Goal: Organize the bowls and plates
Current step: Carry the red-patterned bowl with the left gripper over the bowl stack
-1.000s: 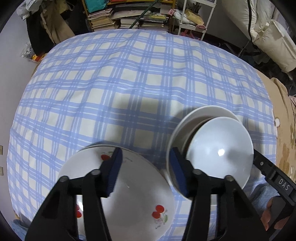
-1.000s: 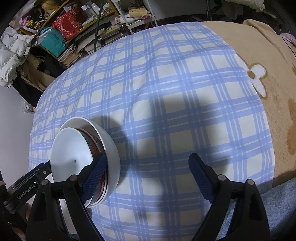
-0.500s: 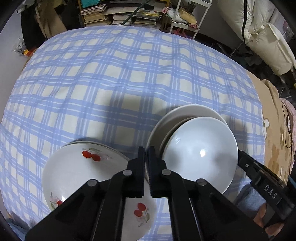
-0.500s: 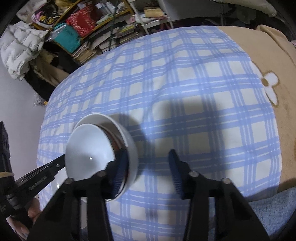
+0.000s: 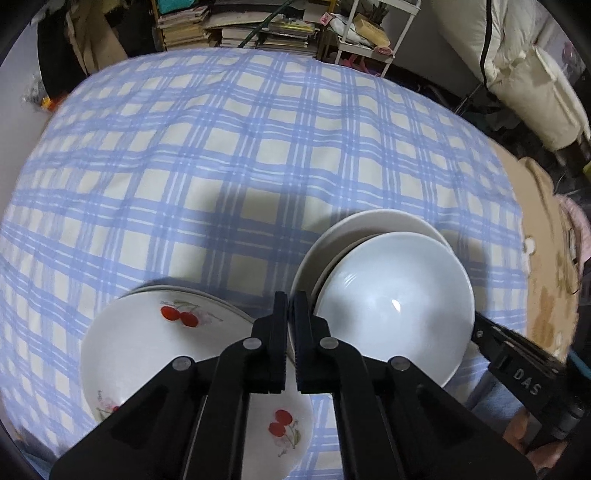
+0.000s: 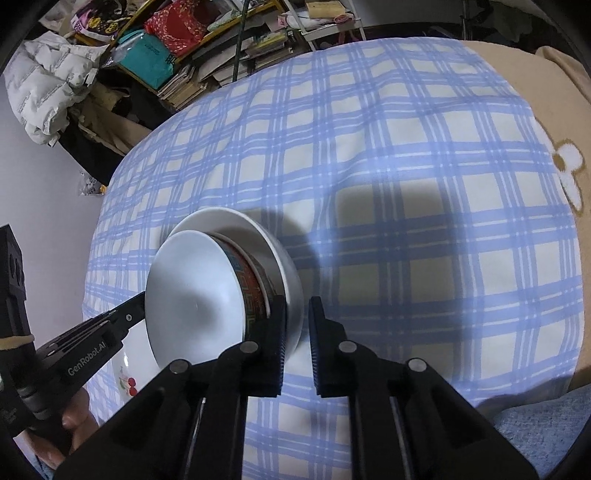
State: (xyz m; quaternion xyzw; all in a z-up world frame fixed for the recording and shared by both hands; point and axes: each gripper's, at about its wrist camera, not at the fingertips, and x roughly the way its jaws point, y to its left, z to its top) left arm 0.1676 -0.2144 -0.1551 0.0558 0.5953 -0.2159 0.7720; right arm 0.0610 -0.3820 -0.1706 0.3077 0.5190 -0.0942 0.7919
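Note:
A stack of cherry-print plates (image 5: 155, 343) lies on the blue checked cloth (image 5: 258, 147) at the near left. To its right stands a stack of nested bowls, a plain white bowl (image 5: 395, 306) on top. In the right wrist view the white bowl (image 6: 192, 295) sits in a red and teal patterned bowl (image 6: 255, 284) inside a bigger white bowl (image 6: 288, 273). My left gripper (image 5: 290, 306) is shut and empty, above the gap between the two stacks. My right gripper (image 6: 297, 314) is nearly shut, empty, above the bowl stack's right rim.
The cloth covers a soft bed-like surface; a beige blanket (image 6: 546, 110) lies along its right side. Shelves of books and bags (image 6: 177, 40) and a white rack (image 5: 369, 33) stand beyond the far edge. A white puffy jacket (image 6: 40, 85) hangs at left.
Both grippers have closed from wide open, the left fully, the right to a narrow gap. Both have risen and drawn back a little from the dishes. The stacks have not moved.

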